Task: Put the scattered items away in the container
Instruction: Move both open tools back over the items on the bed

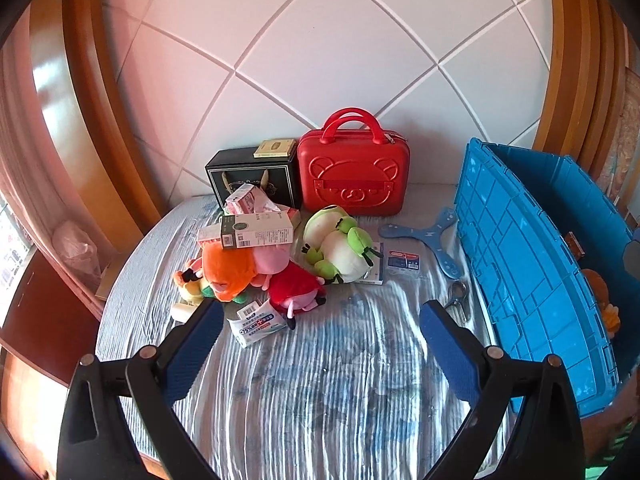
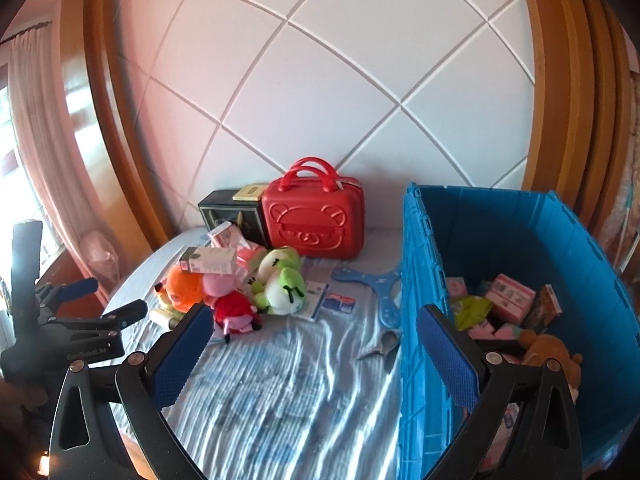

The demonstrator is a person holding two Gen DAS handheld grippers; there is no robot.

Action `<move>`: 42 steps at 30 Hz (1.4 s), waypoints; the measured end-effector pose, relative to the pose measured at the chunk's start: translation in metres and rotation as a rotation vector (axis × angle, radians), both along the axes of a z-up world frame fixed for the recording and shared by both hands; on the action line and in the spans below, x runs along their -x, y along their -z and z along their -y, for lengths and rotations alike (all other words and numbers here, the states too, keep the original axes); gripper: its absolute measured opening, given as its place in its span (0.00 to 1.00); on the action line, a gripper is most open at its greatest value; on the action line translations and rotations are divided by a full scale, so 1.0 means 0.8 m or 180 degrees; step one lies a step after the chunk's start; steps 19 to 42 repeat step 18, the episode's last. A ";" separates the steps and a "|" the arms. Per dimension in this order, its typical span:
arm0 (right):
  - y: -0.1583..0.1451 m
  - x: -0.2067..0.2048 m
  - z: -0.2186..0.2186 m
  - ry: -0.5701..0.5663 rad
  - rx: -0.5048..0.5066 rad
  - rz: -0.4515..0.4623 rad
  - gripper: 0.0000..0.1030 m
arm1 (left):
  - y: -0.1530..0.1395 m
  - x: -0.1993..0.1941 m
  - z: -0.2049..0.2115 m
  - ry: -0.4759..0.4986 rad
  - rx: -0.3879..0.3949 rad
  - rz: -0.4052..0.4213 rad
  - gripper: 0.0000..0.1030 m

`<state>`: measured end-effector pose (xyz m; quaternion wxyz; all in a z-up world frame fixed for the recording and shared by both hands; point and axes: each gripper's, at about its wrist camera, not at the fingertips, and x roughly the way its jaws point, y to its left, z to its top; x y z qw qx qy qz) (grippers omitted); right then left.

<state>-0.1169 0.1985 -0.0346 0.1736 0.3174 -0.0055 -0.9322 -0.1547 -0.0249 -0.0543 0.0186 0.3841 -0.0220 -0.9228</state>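
Toward the bed's far edge, plush toys point(image 1: 280, 268) and boxes are lying piled beside a red case point(image 1: 352, 176) and black box point(image 1: 252, 180). You are holding your left hand-held gripper point(image 1: 320, 320) and right hand-held gripper point(image 2: 316, 328) wide apart, gripping nothing. Along the bed's right edge the blue container point(image 2: 420, 280) is sitting open, its long axis running away from you, a blue boomerang point(image 2: 376, 284) lying just beside it.
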 end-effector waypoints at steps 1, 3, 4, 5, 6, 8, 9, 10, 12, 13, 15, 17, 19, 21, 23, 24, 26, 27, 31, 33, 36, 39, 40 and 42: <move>0.000 0.000 0.002 0.0000 0.0000 0.0005 1.00 | 0.001 0.000 0.002 -0.0005 -0.0007 0.0006 0.97; 0.001 -0.001 0.004 -0.0006 -0.0004 0.0014 1.00 | 0.002 -0.001 0.004 -0.0018 -0.0008 0.0012 0.97; 0.002 -0.001 0.005 -0.0008 -0.0007 0.0019 1.00 | 0.002 -0.001 0.005 -0.0018 -0.0016 0.0016 0.97; 0.002 -0.001 0.006 -0.0011 -0.0008 0.0024 1.00 | 0.002 -0.002 0.006 -0.0019 -0.0022 0.0020 0.97; 0.002 -0.001 0.006 -0.0013 -0.0009 0.0027 1.00 | 0.002 -0.002 0.006 -0.0027 -0.0024 0.0021 0.97; 0.003 -0.001 0.006 -0.0015 -0.0013 0.0030 1.00 | 0.002 -0.003 0.007 -0.0049 -0.0038 0.0022 0.97; 0.003 -0.001 0.006 -0.0018 -0.0014 0.0033 1.00 | 0.002 -0.004 0.008 -0.0076 -0.0036 0.0014 0.97; 0.004 -0.001 0.007 -0.0021 -0.0018 0.0037 1.00 | 0.002 -0.005 0.008 -0.0105 -0.0014 -0.0006 0.97; 0.004 -0.002 0.007 -0.0028 -0.0025 0.0044 1.00 | 0.001 -0.009 0.009 -0.0164 0.0038 -0.0058 0.97; 0.004 -0.002 0.007 -0.0032 -0.0027 0.0048 1.00 | 0.001 -0.009 0.010 -0.0175 0.0037 -0.0055 0.97; 0.005 -0.003 0.007 -0.0037 -0.0036 0.0055 1.00 | 0.002 -0.008 0.010 -0.0179 0.0027 -0.0029 0.97; 0.006 -0.003 0.007 -0.0040 -0.0038 0.0066 1.00 | 0.004 -0.007 0.010 -0.0185 0.0039 -0.0016 0.97; 0.006 -0.002 0.007 -0.0041 -0.0040 0.0069 1.00 | 0.004 -0.007 0.009 -0.0171 0.0032 -0.0007 0.97; 0.006 -0.002 0.007 -0.0041 -0.0040 0.0069 1.00 | 0.004 -0.007 0.009 -0.0171 0.0032 -0.0007 0.97; 0.006 -0.002 0.007 -0.0041 -0.0040 0.0069 1.00 | 0.004 -0.007 0.009 -0.0171 0.0032 -0.0007 0.97; 0.006 -0.002 0.007 -0.0041 -0.0040 0.0069 1.00 | 0.004 -0.007 0.009 -0.0171 0.0032 -0.0007 0.97; 0.006 -0.002 0.007 -0.0041 -0.0040 0.0069 1.00 | 0.004 -0.007 0.009 -0.0171 0.0032 -0.0007 0.97; 0.006 -0.002 0.007 -0.0041 -0.0040 0.0069 1.00 | 0.004 -0.007 0.009 -0.0171 0.0032 -0.0007 0.97; 0.006 -0.002 0.007 -0.0041 -0.0040 0.0069 1.00 | 0.004 -0.007 0.009 -0.0171 0.0032 -0.0007 0.97; 0.006 -0.002 0.007 -0.0041 -0.0040 0.0069 1.00 | 0.004 -0.007 0.009 -0.0171 0.0032 -0.0007 0.97; 0.006 -0.002 0.007 -0.0041 -0.0040 0.0069 1.00 | 0.004 -0.007 0.009 -0.0171 0.0032 -0.0007 0.97; 0.006 -0.002 0.007 -0.0041 -0.0040 0.0069 1.00 | 0.004 -0.007 0.009 -0.0171 0.0032 -0.0007 0.97; 0.006 -0.002 0.007 -0.0041 -0.0040 0.0069 1.00 | 0.004 -0.007 0.009 -0.0171 0.0032 -0.0007 0.97; 0.006 -0.002 0.007 -0.0041 -0.0040 0.0069 1.00 | 0.004 -0.007 0.009 -0.0171 0.0032 -0.0007 0.97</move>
